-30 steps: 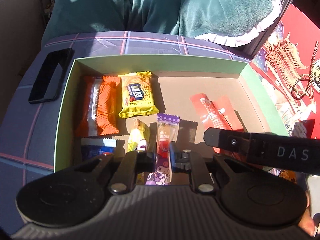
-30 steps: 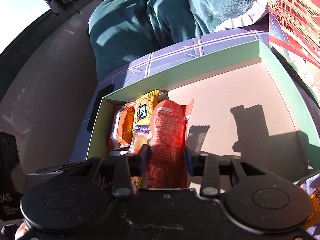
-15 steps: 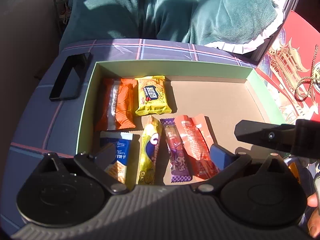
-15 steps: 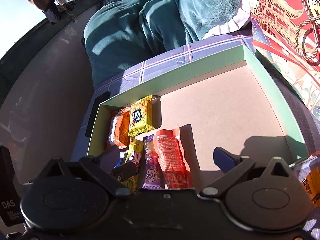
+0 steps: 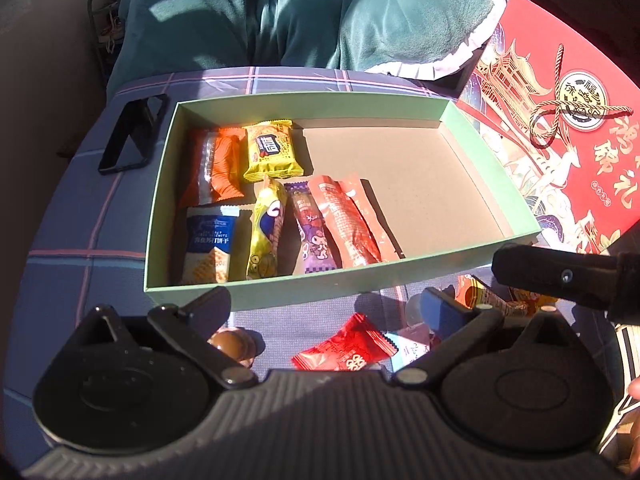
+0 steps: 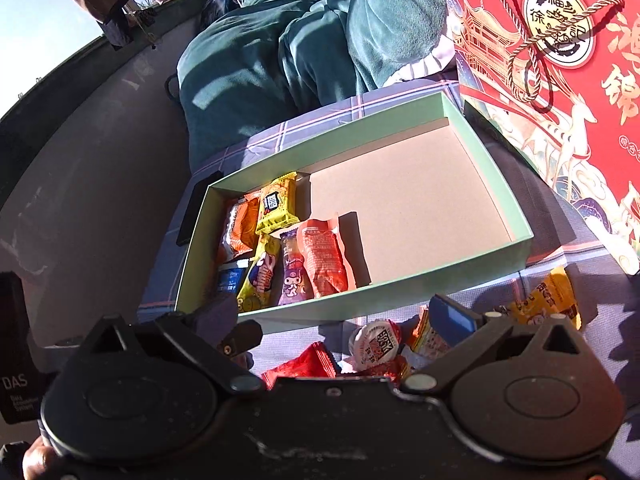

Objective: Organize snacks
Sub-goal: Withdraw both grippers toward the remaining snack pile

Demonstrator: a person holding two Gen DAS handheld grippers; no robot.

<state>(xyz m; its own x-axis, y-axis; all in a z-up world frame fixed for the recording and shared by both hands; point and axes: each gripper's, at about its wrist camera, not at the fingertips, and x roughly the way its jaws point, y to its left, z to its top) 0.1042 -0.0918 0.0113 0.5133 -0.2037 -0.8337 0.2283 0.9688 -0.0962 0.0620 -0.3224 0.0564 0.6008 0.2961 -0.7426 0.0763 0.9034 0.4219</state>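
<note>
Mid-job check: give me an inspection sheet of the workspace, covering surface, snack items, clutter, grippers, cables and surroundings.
Surface: plaid cloth, sunlit with hard shadows.
Job's things: green box holds six packets at its left end, among them the purple packet and orange-red packet; right half bare. Loose snacks lie in front of it, including a red packet, round lidded cup and yellow packet.
Clutter: black phone left of the box.
Grippers: left hand-held gripper and right hand-held gripper both open, holding nothing.
Cables: nothing seen.
Surroundings: red gift box with gold cord, teal blanket.
</note>
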